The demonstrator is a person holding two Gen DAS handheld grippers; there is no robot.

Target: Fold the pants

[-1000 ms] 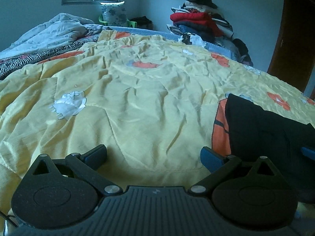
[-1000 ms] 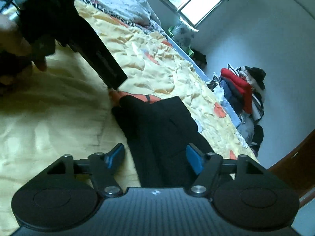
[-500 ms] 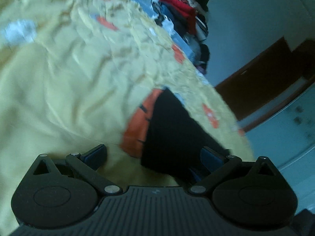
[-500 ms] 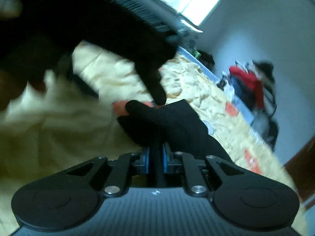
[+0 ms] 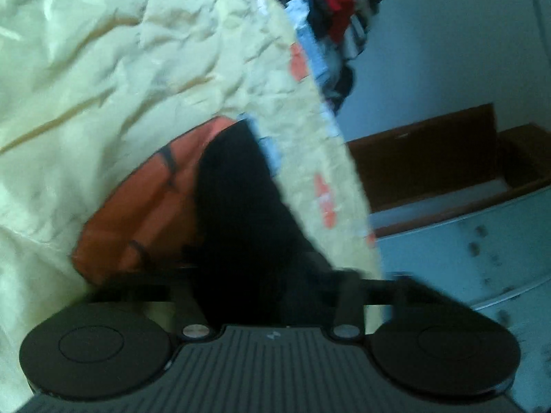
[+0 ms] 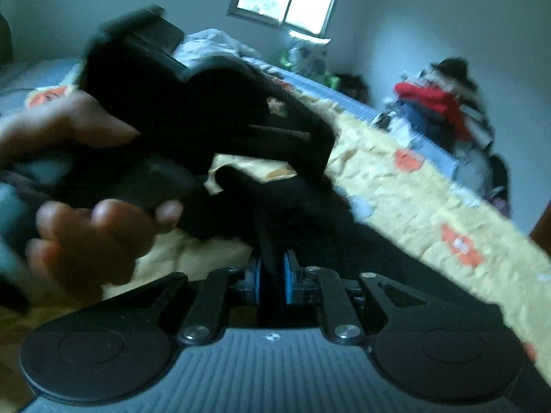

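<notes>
Black pants pinched in right hand-held gripper; left hand-held gripper just closing on them.

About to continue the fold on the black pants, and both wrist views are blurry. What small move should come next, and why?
Probably lift both grippers together a little. The right gripper pinches the black pants between its blue pads. The left gripper has just been closing with the same dark cloth between its fingers, though blur hides whether it grips. A short lift off the yellow quilt would show that.
</notes>
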